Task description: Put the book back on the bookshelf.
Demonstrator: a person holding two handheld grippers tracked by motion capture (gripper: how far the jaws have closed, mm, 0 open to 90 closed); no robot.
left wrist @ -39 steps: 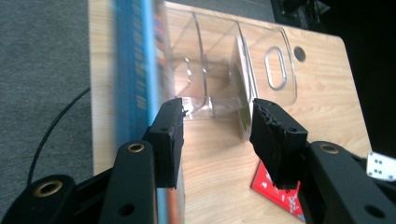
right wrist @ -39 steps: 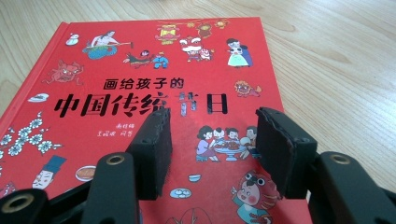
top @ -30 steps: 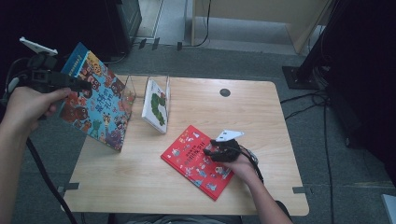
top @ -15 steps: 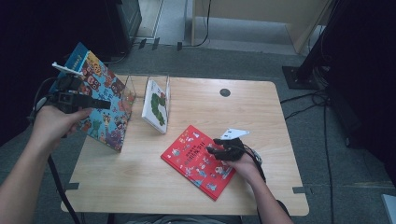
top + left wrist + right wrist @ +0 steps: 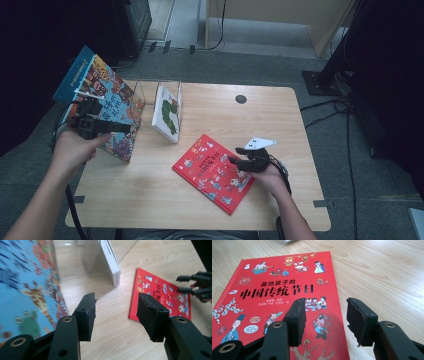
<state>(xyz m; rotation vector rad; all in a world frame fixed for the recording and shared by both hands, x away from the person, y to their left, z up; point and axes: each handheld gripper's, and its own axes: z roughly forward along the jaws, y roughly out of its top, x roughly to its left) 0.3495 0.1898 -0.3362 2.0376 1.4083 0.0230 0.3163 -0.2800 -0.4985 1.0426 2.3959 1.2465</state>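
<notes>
Hovering low over the red book (image 5: 215, 171), the right gripper (image 5: 239, 162) has its jaws spread wide with nothing between them; in the right gripper view they straddle the cover's right edge, one over the print, the other over bare table (image 5: 280, 115). The book lies flat near the table's front, so there is no lip to catch, and a closing pinch would likely skate off the cover or shove the book sideways instead of lifting it. The left gripper (image 5: 107, 128) is likewise wide open and empty, raised at the table's left side just beside the blue book (image 5: 102, 107), which stands tilted against the clear stand (image 5: 150, 92). Whether that book leans securely I cannot tell; a nudge from the near jaw could tip it flat or slide it off the left edge. The white book (image 5: 167, 114) leans in the same stand, and a falling blue book might knock it over too. Both cables trail near the table edge and could snag.
</notes>
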